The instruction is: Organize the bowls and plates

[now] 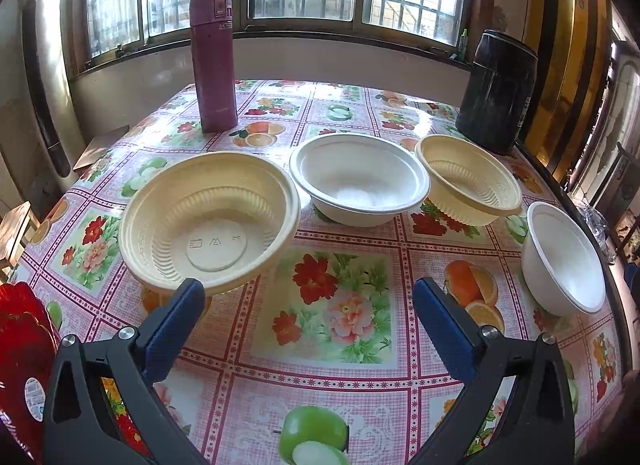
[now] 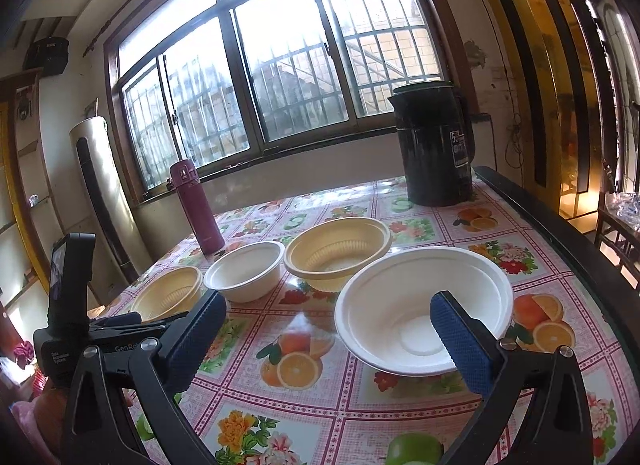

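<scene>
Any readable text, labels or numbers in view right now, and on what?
"GenRo", cut off: left gripper body.
"5", large numeral: black kettle label; remaining print blurred.
Maroon thermos flask: lid logo unreadable.
Cream ribbed plastic bowl: embossed base symbols, no words.
Red packet sticker: unreadable.

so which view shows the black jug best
The right wrist view: the black jug shows whole there, with spout, lid and label, standing on the table's far corner. The left wrist view shows it smaller and darker, at the edge.

In the right wrist view the left hand-held gripper (image 2: 132,321) bears "GenRo", cut off, and small white lettering too fine to read, the black kettle (image 2: 434,145) shows "55", and other labels are too blurred to read.
</scene>
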Available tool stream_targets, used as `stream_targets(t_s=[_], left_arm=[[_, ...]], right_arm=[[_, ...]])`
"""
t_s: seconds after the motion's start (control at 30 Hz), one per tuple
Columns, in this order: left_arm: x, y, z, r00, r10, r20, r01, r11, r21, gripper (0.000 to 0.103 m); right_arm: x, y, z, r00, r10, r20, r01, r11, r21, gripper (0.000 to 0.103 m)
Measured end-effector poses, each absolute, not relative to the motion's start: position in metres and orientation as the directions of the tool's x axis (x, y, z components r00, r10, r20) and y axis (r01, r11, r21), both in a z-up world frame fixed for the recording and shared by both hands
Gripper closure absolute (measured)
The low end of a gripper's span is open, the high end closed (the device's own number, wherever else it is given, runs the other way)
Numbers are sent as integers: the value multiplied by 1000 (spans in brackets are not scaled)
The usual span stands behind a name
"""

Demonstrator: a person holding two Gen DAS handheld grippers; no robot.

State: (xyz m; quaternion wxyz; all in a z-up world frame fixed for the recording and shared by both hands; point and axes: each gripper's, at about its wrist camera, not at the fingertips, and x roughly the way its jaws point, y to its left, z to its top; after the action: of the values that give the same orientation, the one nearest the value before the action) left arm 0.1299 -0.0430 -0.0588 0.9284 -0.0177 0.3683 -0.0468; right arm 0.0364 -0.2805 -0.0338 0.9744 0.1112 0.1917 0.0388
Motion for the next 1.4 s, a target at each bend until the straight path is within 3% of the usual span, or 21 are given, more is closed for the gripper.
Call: stream_targets(t_s=[1.4], left_arm=[[129,-35,-62,702,-120,-702,92,993,-77,0]], right_arm=[[42,-273,-38,926,102,-365,-40,984,173,0]])
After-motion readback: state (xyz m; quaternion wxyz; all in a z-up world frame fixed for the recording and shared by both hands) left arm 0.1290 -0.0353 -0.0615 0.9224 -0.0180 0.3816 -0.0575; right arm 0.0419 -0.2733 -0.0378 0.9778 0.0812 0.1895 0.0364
